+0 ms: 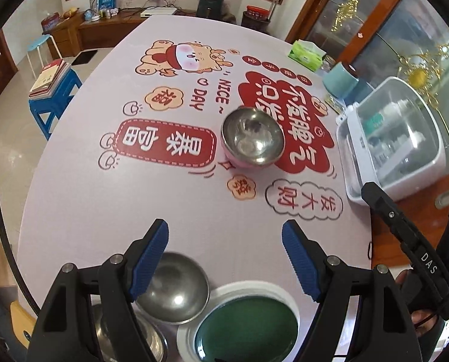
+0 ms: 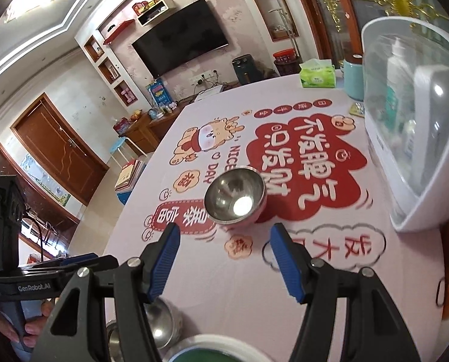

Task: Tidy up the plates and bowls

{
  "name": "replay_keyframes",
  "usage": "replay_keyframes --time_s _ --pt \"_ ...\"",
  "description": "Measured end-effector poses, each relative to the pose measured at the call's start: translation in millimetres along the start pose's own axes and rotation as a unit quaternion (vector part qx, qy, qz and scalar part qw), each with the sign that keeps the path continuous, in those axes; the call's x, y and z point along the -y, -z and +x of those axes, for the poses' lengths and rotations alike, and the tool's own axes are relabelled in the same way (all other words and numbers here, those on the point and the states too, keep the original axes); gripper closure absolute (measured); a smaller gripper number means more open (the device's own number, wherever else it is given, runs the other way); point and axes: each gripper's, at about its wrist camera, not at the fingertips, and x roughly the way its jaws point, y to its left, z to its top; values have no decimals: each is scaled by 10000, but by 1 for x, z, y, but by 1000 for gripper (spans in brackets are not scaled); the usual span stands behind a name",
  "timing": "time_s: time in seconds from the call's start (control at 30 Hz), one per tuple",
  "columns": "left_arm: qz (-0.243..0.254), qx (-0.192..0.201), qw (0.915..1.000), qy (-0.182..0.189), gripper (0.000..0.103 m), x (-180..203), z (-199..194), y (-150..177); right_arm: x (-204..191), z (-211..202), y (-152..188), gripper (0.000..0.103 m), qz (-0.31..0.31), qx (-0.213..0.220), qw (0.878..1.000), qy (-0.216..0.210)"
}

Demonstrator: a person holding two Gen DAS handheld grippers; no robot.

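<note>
A steel bowl with a pink outside (image 1: 252, 137) stands upright mid-table; it also shows in the right wrist view (image 2: 235, 200). Near the front edge lie an overturned steel bowl (image 1: 172, 288), a white plate with a green centre (image 1: 242, 322) and a steel dish (image 1: 124, 336) at the lower left. My left gripper (image 1: 224, 235) is open and empty above them. My right gripper (image 2: 223, 236) is open and empty, just short of the pink bowl. The overturned bowl (image 2: 164, 322) and plate rim (image 2: 215, 342) show at the bottom of the right view.
The table (image 1: 82, 199) has a pink printed cloth. A white box with a clear lid (image 1: 393, 138) stands at the right edge, with a teal canister (image 1: 342, 83) and a green tissue box (image 1: 307, 55) behind it. A blue stool with books (image 1: 54, 90) stands left of the table.
</note>
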Motion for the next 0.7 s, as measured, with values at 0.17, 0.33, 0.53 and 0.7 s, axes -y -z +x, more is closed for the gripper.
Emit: replay_keyframes --time_s 0.17,0.33,0.53,0.7 --pt "-37 85 10000 -7 25 6 13 -24 7 21 -18 41 -67 45 10000 -43" --pt "-102 87 9999 -7 25 11 36 -41 13 51 -27 41 -220 41 9997 23" --pt "-140 36 9999 -16 25 15 71 -56 24 82 -27 41 -175 -111 9998 -38" --pt "-184 143 9997 21 25 17 96 -72 36 105 -23 41 -131 -139 9998 -46"
